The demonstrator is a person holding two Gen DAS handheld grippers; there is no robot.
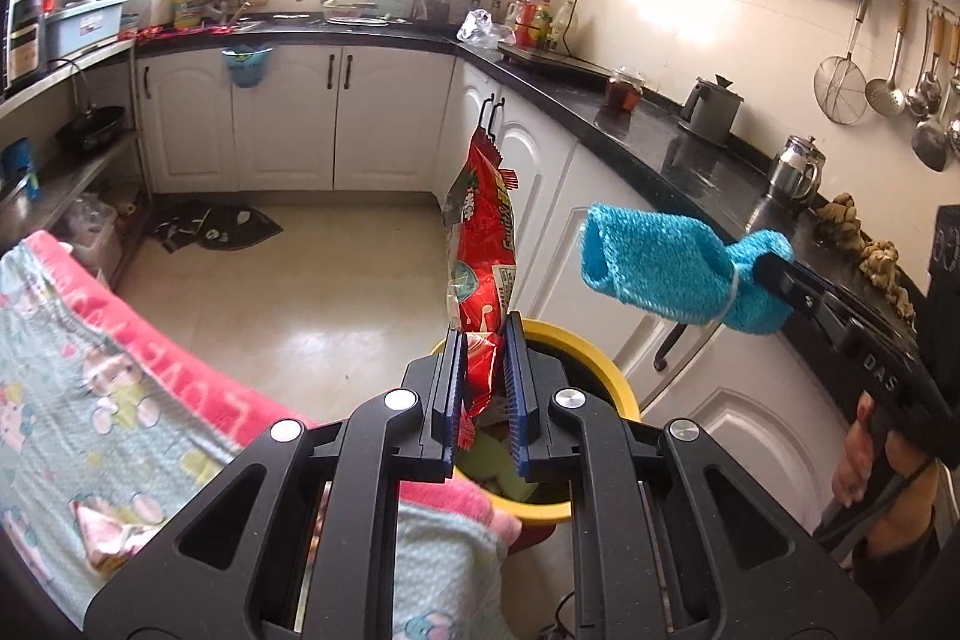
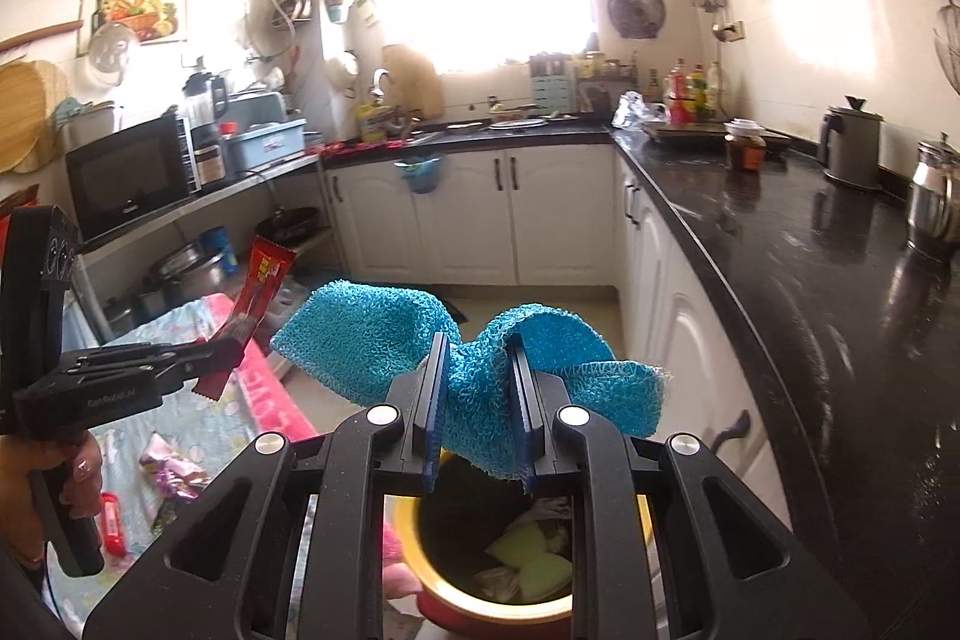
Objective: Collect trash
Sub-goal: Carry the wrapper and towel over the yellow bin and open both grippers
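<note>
A red snack wrapper (image 1: 480,244) stands upright between the fingers of my left gripper (image 1: 485,340), which is shut on its lower end. Just below and behind it is a yellow-rimmed bin (image 1: 606,364). My right gripper (image 2: 478,346) is shut on a crumpled blue knitted cloth (image 2: 372,334), directly above the same bin (image 2: 498,609), which holds green sponges (image 2: 540,556) and scraps. Each gripper shows in the other's view: the right gripper (image 1: 774,274) with the cloth (image 1: 654,262), the left gripper (image 2: 222,358) with the wrapper (image 2: 264,280).
A table under a pink-edged towel (image 1: 120,400) stands left of the bin, with crumpled wrappers (image 2: 171,469) and a red packet (image 2: 111,523) on it. The black countertop (image 2: 810,280) with kettles and white cabinets (image 1: 600,232) run along the right. Tiled floor (image 1: 312,292) lies beyond.
</note>
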